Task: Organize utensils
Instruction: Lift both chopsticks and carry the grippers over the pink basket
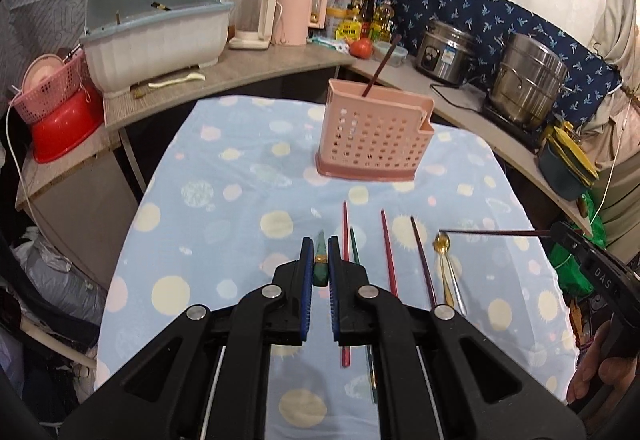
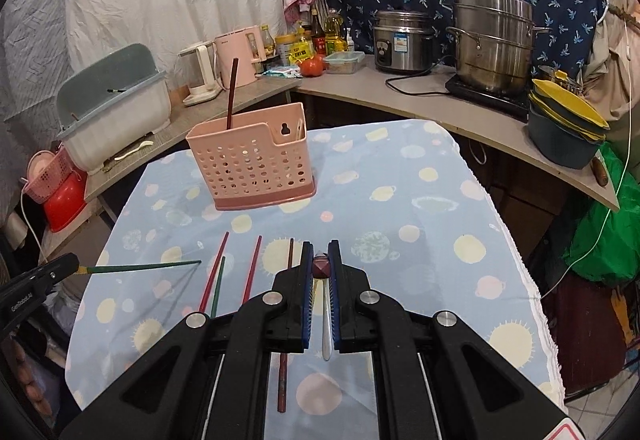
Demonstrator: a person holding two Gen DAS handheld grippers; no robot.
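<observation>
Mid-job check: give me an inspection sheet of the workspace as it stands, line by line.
Surface: table under a blue dotted cloth.
Job's things: pink holder upright with one dark chopstick inside; red, green and dark chopsticks plus gold spoon lying on the cloth.
Clutter: nothing seen on the cloth.
Grippers: left hand-held gripper shut on a green chopstick; right hand-held gripper shut on a dark-red chopstick.
Cables: black cord on the counter.
Surroundings: rice cooker, steel pot, kettles, dish bin, stacked bowls.
</observation>
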